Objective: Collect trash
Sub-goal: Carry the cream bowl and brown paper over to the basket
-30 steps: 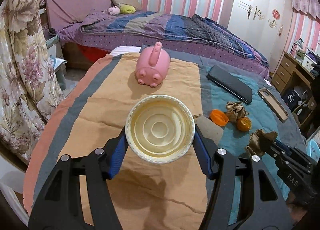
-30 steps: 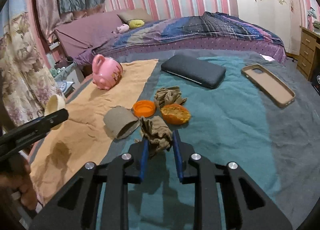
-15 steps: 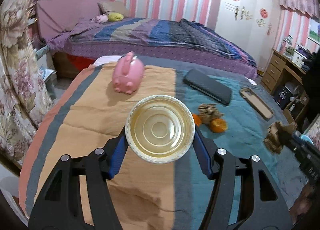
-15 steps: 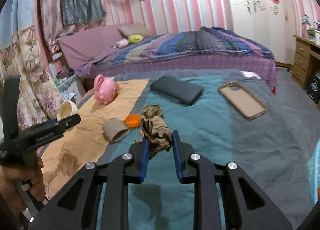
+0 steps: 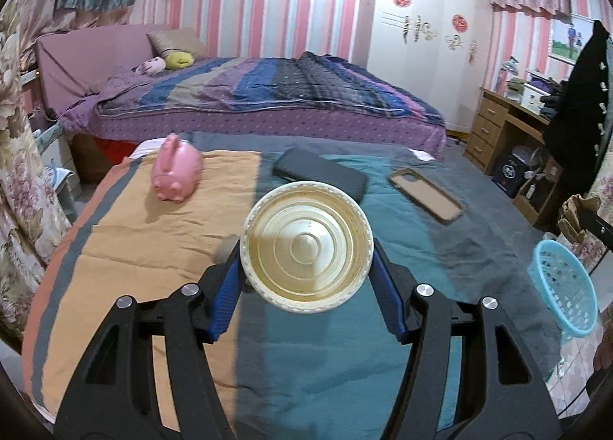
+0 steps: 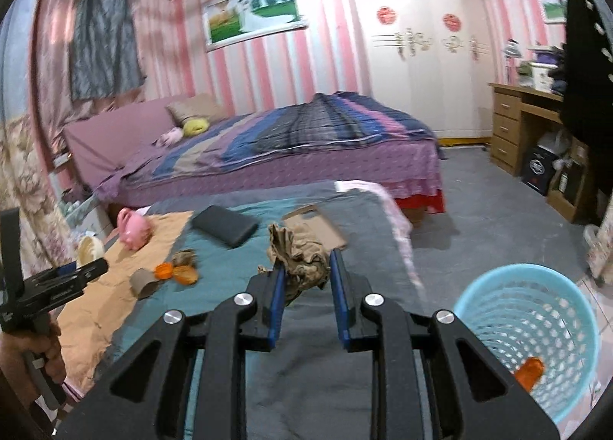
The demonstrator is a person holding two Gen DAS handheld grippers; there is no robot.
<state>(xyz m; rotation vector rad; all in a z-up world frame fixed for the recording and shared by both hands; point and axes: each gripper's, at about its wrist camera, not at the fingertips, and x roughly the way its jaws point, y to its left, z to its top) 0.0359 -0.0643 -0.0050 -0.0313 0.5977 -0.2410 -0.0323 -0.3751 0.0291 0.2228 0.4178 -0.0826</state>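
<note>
1. My left gripper [image 5: 306,267], lower centre of the left wrist view, is clenched on a cream paper cup [image 5: 306,246]; its blue pads press the cup's sides and its open mouth faces the camera.
2. My right gripper [image 6: 304,275], centre of the right wrist view, grasps a crumpled brown paper wad [image 6: 299,258] between its blue pads.
3. A light blue perforated trash basket [image 6: 494,313] stands at lower right, on the floor beside the bed; an orange scrap [image 6: 530,371] lies inside it.
4. At centre left, a cardboard tube [image 6: 143,282], an orange cap [image 6: 164,270], orange peel [image 6: 186,274] and a second paper wad [image 6: 184,258] lie close together on the striped bedspread [image 6: 230,271].
5. A pink piggy bank [image 5: 177,168], a black case [image 5: 320,173] and a tan phone case [image 5: 426,194] lie across the upper middle.
</note>
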